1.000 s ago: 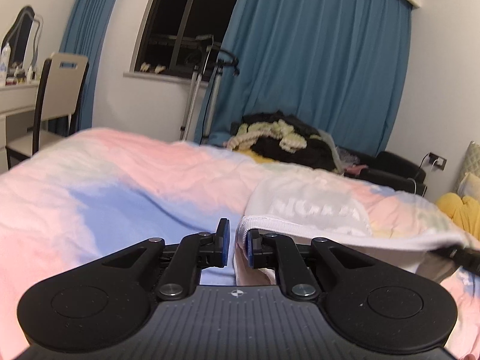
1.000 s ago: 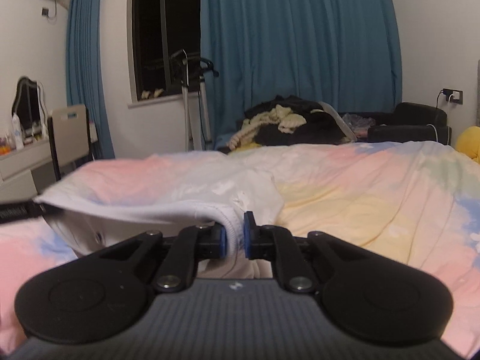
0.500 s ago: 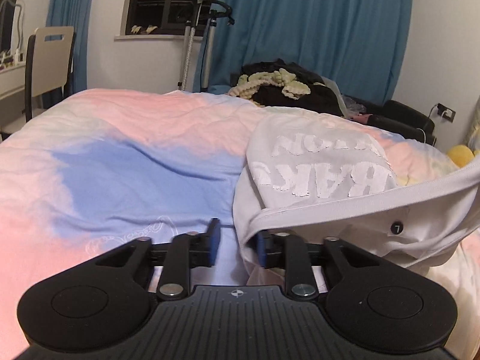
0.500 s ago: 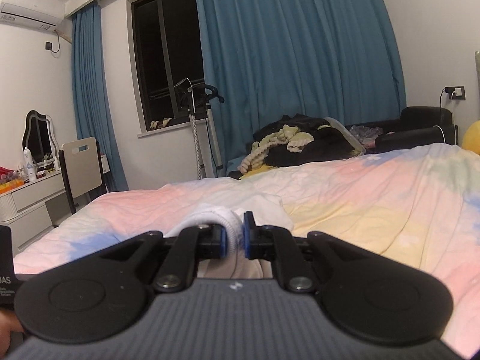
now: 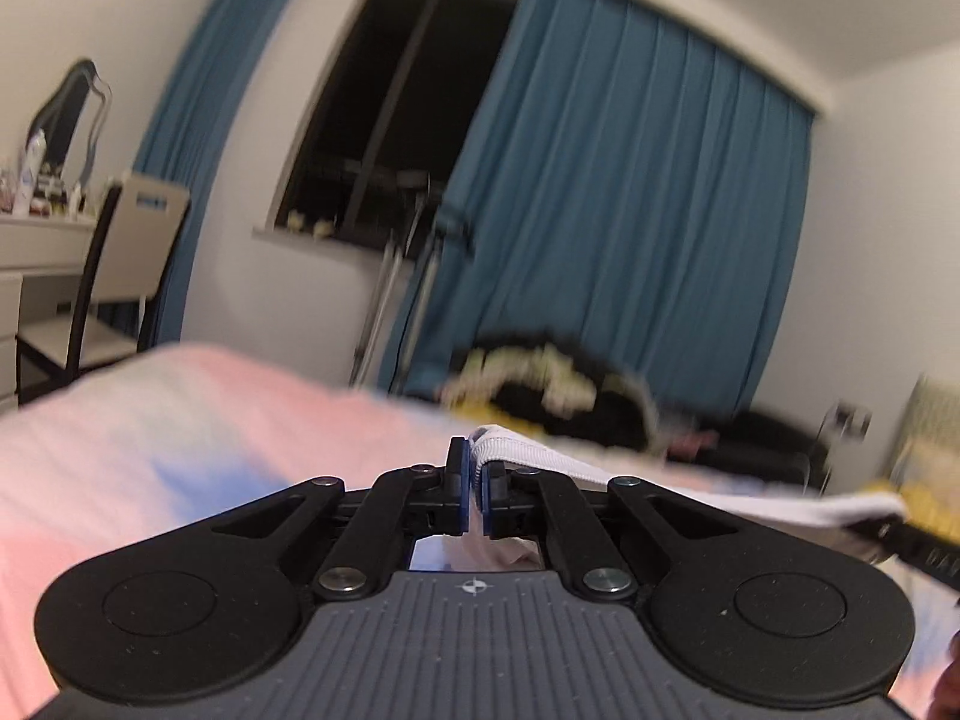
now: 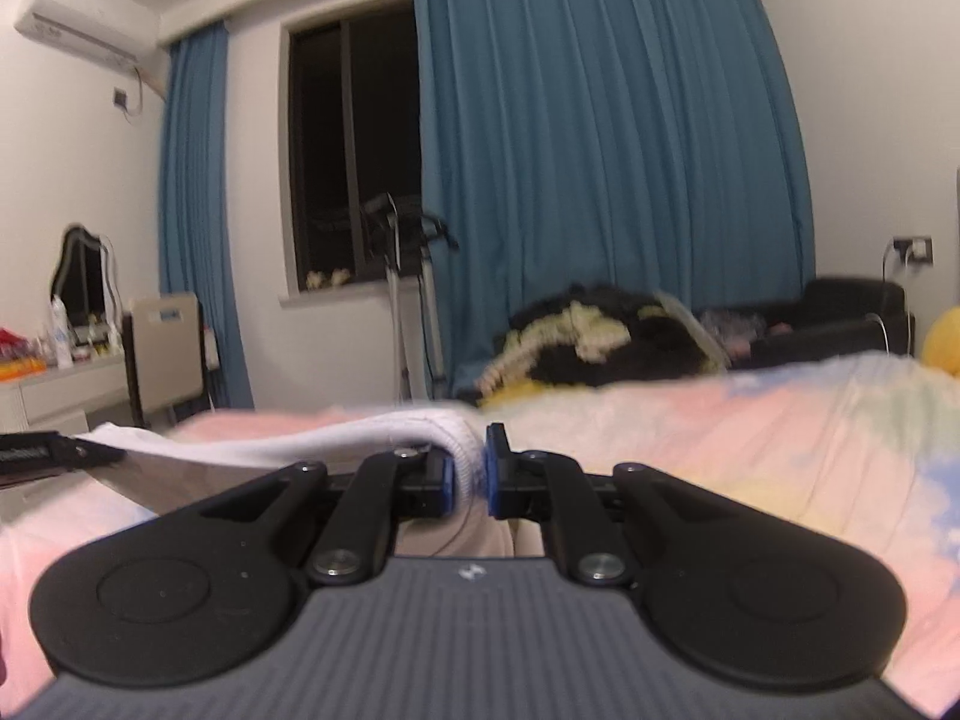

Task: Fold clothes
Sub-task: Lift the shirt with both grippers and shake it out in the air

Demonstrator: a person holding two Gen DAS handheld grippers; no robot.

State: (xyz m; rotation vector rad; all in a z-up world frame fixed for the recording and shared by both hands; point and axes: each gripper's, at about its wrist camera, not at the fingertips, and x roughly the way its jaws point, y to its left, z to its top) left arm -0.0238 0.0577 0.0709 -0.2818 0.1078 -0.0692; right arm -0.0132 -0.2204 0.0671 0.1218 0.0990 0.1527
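A white garment with a ribbed hem (image 5: 660,483) is stretched between my two grippers above the bed. My left gripper (image 5: 475,495) is shut on one end of the hem. My right gripper (image 6: 467,474) is shut on the other end (image 6: 288,441). The hem runs taut from each gripper toward the other; the right gripper's tip shows at the right edge of the left wrist view (image 5: 900,540), and the left gripper's tip shows at the left edge of the right wrist view (image 6: 42,456). The rest of the garment hangs below, mostly hidden behind the gripper bodies.
The bed has a pastel pink, blue and yellow duvet (image 6: 750,438). A pile of dark and yellow clothes (image 6: 594,342) lies at the far side. A chair (image 5: 126,264) and dresser stand at left. Blue curtains (image 6: 600,150) and a window are behind.
Both grippers have risen, lifting the garment off the bed. The left gripper was open half a second ago and is now shut on the hem. The printed front has dropped out of view.
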